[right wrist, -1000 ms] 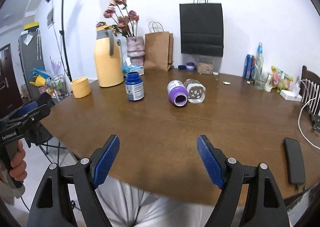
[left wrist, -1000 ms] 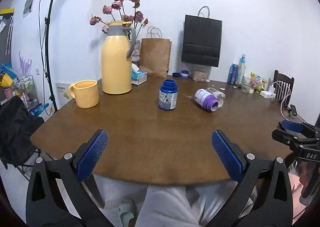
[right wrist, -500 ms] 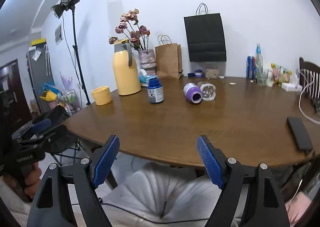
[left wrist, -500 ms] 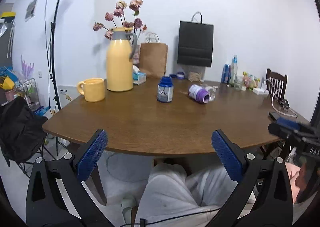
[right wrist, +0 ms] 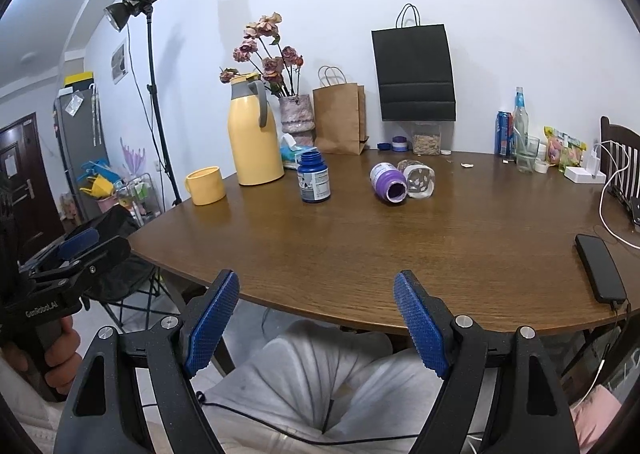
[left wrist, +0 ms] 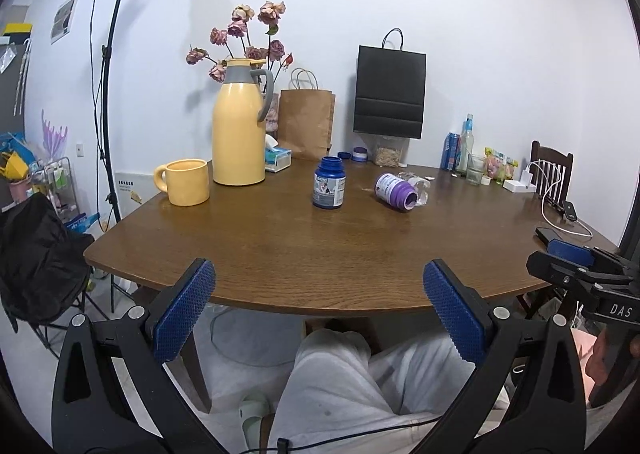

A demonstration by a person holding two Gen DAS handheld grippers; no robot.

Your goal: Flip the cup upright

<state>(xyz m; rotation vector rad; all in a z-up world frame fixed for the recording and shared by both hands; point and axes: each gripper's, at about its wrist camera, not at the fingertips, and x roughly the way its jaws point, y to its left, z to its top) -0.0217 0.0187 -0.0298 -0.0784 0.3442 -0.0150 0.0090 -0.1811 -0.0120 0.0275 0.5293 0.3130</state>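
Both sets of tongs, left (left wrist: 318,300) and right (right wrist: 316,316), hang released and empty before the counter (right wrist: 400,246), where a clear glass cup (right wrist: 419,183) lies on its side touching a toppled purple bottle (right wrist: 387,183).

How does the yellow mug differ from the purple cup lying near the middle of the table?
The yellow mug stands upright, mouth up; the purple cup lies on its side, mouth toward the cameras. The mug has a handle; none shows on the cup. The mug stands apart; the cup lies against a clear glass. Both rest on the wooden table, untouched by either gripper.
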